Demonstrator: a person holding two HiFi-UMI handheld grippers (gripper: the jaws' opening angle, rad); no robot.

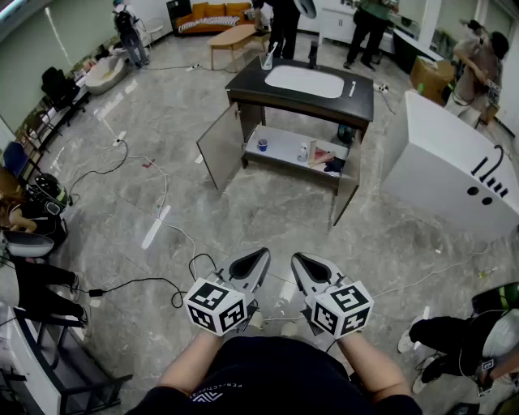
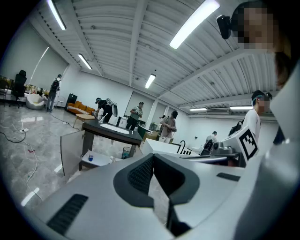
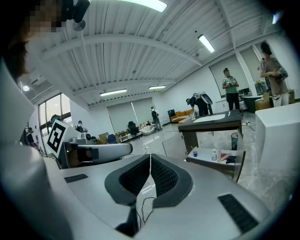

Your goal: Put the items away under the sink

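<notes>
The floor (image 1: 243, 219) is laid in grey, marble-veined tile, polished enough that the ceiling lights are mirrored in it. The cabinet (image 1: 243, 85) is topped in dark matt board, and a smooth white basin (image 1: 304, 81) is set into it; its shelf (image 1: 280, 147) is finished in plain white. The left gripper (image 1: 259, 258) and right gripper (image 1: 300, 261) are cased in smooth matt grey plastic, and the jaws are lined with black, finely ribbed pads (image 3: 161, 176). The sofa (image 1: 212, 14) is covered in orange cloth.

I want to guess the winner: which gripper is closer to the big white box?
Right. The right gripper is below-left of the white box; the left gripper lies farther left.
</notes>
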